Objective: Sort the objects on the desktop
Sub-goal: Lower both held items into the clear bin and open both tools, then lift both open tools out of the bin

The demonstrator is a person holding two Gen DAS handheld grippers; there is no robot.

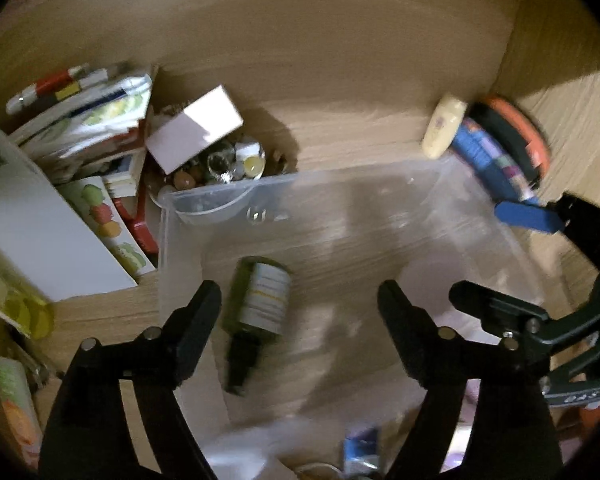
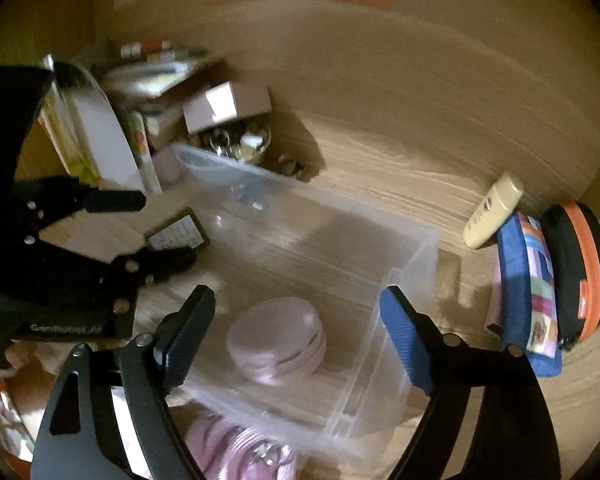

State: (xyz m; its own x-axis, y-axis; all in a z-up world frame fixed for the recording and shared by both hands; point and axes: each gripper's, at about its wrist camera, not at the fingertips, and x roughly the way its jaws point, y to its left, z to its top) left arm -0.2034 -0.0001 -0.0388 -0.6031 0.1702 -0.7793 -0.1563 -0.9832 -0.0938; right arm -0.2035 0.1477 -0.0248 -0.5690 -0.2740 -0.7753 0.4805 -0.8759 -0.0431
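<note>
Green bottle (image 1: 260, 304) lies, apparently loose, between the spread-wide left gripper (image 1: 300, 300); right gripper (image 2: 296, 300) gapes too.

You have a clear plastic bin (image 1: 380, 208) standing open on the desk. Inside it, toward its left wall, a dark green bottle (image 1: 260, 304) with a pale label lies on its side, black cap pointing at you. Also in the bin, near its front wall, rests a round pink case (image 2: 276, 344), flat, apparently closed though blur makes that uncertain. Just beyond the bin's far right corner a cream tube (image 1: 444, 126) leans against a blue patchwork pouch (image 2: 528, 292), and an orange-and-black round case (image 2: 580, 272) stands on edge behind the pouch.
</note>
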